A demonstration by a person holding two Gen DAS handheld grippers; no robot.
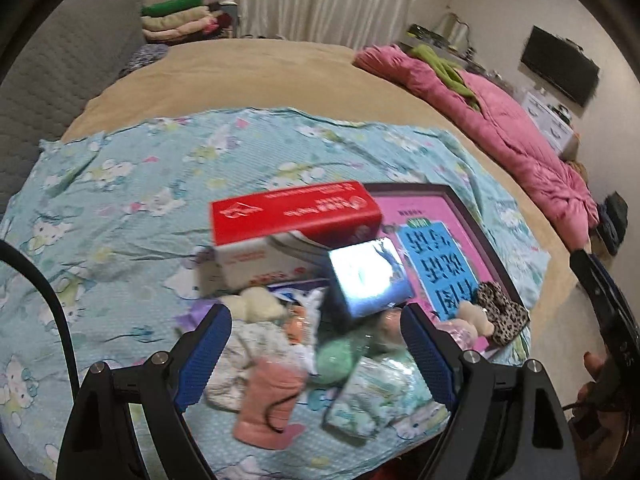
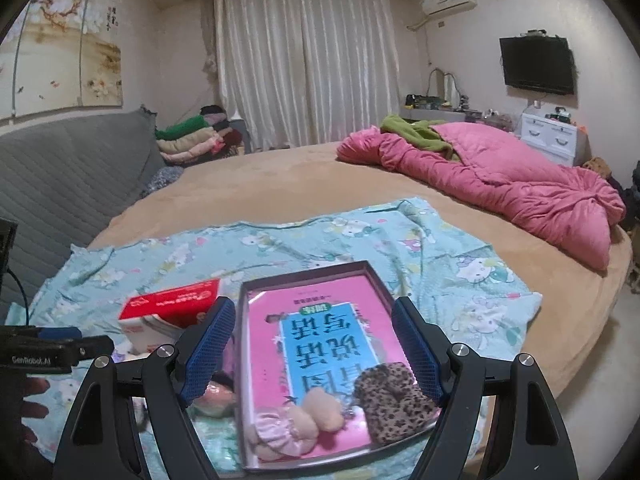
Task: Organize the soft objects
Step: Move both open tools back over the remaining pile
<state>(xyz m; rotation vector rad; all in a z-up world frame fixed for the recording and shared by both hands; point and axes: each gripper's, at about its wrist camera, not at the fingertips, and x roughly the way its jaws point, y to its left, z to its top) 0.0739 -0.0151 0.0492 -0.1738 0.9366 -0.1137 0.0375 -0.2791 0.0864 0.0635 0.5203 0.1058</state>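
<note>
My left gripper (image 1: pixel 316 312) hangs open over a heap of soft things on the Hello Kitty sheet (image 1: pixel 120 208), gripping nothing. The heap holds a pink plush piece (image 1: pixel 268 404), a green pom-pom (image 1: pixel 334 356), a white fluffy ball (image 1: pixel 256 304) and a patterned soft pack (image 1: pixel 368 396). My right gripper (image 2: pixel 314 304) is open and empty above a shallow dark-rimmed tray (image 2: pixel 308 270) lined with a pink book. In the tray's near end lie a leopard-print piece (image 2: pixel 396 404), a beige pom-pom (image 2: pixel 322 414) and a pink satin scrunchie (image 2: pixel 276 432).
A red-and-white carton (image 1: pixel 294 210) and a shiny blue box (image 1: pixel 368 278) sit just beyond the heap. A pink quilt (image 2: pixel 500 184) lies on the bed's far right. A grey padded headboard (image 2: pixel 60 176) runs along the left, with folded clothes (image 2: pixel 192 136) behind it.
</note>
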